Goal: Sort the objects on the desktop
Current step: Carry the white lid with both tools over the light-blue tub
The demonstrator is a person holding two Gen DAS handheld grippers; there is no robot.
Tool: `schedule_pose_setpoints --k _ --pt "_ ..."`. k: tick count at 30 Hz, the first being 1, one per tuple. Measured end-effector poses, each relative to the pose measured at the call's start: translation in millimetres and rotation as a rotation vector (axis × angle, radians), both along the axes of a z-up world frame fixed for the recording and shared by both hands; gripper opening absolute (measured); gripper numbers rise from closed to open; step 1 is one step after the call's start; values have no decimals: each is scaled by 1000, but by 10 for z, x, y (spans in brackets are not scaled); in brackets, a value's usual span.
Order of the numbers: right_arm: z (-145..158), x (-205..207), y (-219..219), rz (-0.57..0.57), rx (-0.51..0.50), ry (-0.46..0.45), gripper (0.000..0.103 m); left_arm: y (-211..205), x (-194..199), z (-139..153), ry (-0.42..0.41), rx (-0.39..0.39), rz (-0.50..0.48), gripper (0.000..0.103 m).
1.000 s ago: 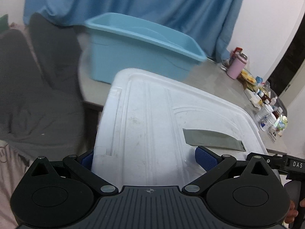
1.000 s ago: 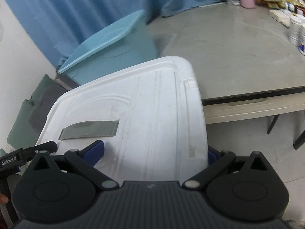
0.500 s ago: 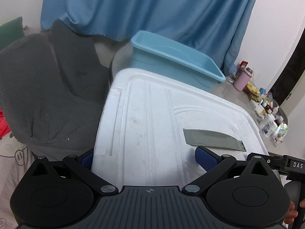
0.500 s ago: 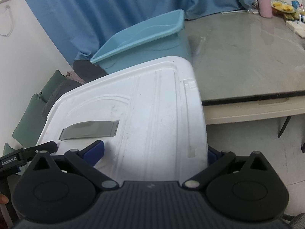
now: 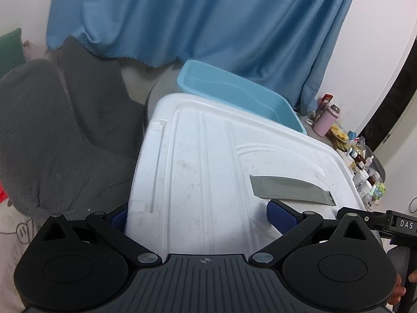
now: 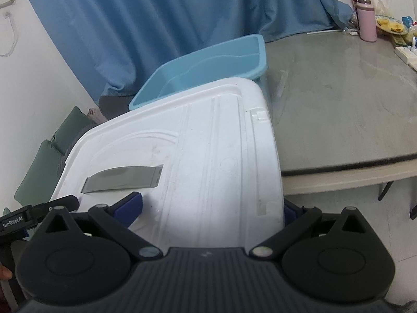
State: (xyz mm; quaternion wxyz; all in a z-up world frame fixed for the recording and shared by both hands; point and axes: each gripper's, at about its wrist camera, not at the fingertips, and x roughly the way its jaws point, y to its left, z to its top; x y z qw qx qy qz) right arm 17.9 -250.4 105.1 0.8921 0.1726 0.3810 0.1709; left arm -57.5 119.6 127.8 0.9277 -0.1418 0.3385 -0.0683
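Observation:
A large white plastic lid (image 5: 208,161) with a grey tape strip (image 5: 289,189) fills the middle of both wrist views. My left gripper (image 5: 199,217) is shut on its near edge, one blue pad (image 5: 280,217) on each side of the piece it holds. My right gripper (image 6: 209,208) is shut on the same lid (image 6: 208,143) further along that edge. Behind the lid, a light blue tub (image 6: 208,62) stands open on the grey table (image 6: 338,104); its inside looks bare. The lid hides the tub's near wall.
A grey padded chair (image 5: 65,130) stands to the left of the table. A blue curtain (image 5: 208,26) hangs behind. At the table's far right are a pink bottle (image 6: 366,23), a plate of food and several small bottles (image 5: 365,172). A table leg (image 6: 385,190) shows below.
Both grippers have kept hold of the lid while the views swung up and back; the blue tub now looks smaller and further off, partly behind the lid's far edge.

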Motion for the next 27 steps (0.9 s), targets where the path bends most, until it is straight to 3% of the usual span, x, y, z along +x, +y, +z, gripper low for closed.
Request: schedule_pose_setpoints --k 27 --pt "164 1119 -107 8 11 -14 102 -157 1405 281 -7 6 14 102"
